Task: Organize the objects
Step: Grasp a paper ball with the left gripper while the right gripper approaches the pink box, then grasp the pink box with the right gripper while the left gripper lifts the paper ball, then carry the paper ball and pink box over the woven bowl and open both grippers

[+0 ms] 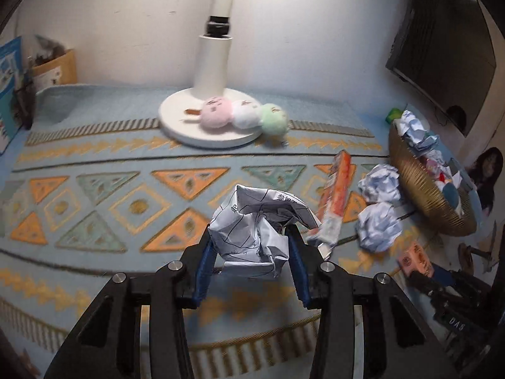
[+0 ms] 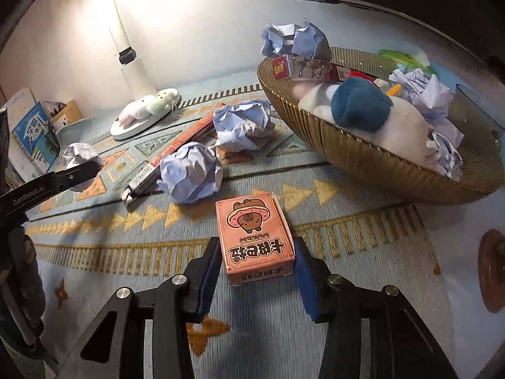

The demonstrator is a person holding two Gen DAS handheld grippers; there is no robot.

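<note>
A crumpled sheet of printed white paper [image 1: 255, 208] sits between the blue pads of my left gripper [image 1: 251, 233], which is shut on it just above the patterned mat. The pink card box [image 2: 249, 221] with a cartoon animal stands on the mat, and my right gripper [image 2: 257, 243] is shut on its two sides. Two crumpled blue-white paper balls [image 2: 189, 173] [image 2: 243, 126] and a long orange box [image 2: 180, 145] lie left of the gold ribbed basket [image 2: 394, 164]. The basket holds more paper balls, a red box and a blue-and-white plush.
A white lamp base [image 1: 189, 126] at the back carries a pink, white and green plush [image 1: 243, 115]. Books and a cardboard holder [image 1: 53, 69] stand at the far left by the wall. A dark monitor [image 1: 442, 57] hangs at the back right.
</note>
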